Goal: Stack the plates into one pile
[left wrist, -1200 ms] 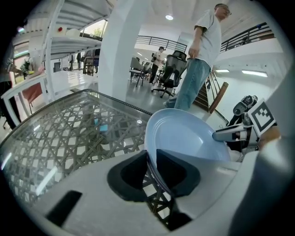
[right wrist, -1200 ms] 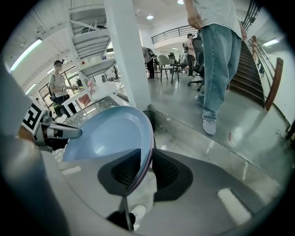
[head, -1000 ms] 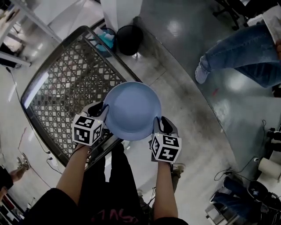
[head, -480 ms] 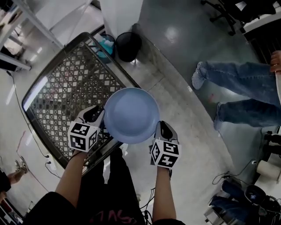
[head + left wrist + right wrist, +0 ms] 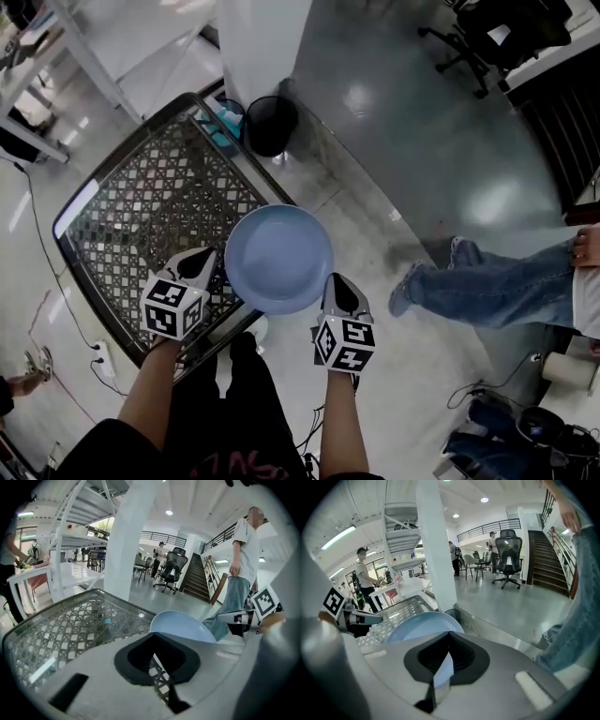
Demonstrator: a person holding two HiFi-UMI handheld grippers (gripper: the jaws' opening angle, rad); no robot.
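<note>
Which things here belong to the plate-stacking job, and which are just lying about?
Job in hand: plate; table, probably where the pile goes.

Just lying about: bin; office chair; column; a passer-by's legs.

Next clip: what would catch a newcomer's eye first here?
A light blue plate, held in mid-air by the near edge of the lattice-patterned glass table. The left gripper and right gripper pinch its opposite rims, jaws having just closed on it. At the right, a person's legs in jeans stand mid-stride on the glossy floor.
</note>
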